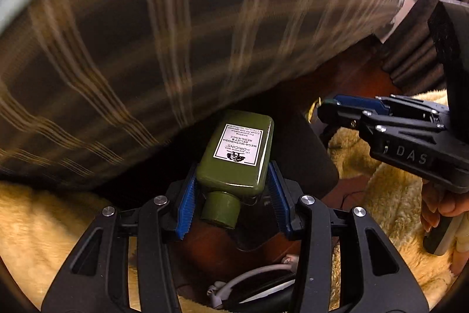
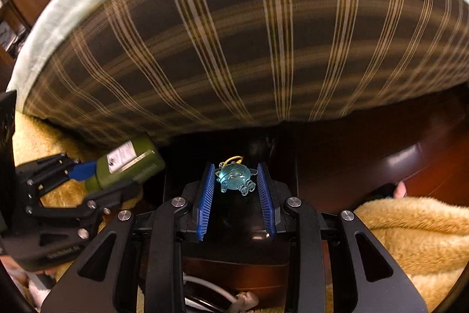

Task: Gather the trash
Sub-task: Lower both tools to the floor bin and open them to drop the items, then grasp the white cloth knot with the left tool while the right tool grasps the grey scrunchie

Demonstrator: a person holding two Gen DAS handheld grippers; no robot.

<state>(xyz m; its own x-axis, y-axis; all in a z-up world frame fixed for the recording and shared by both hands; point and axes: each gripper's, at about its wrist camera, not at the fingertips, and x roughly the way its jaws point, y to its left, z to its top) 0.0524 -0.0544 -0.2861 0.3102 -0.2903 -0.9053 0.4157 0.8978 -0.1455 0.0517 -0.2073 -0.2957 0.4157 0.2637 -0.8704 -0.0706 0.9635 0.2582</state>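
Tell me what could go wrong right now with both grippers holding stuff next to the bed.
1. The left gripper grips the green bottle low, near its cap; most of its body sticks out past the pads, so it could pivot or slip.
2. The small blue figurine sits at the very tips of the right gripper and might pop out.
3. The plaid bedding hangs close; either item could brush it.

Olive bottle (image 1: 234,154), blue trinket (image 2: 234,177) (perhaps a keychain)
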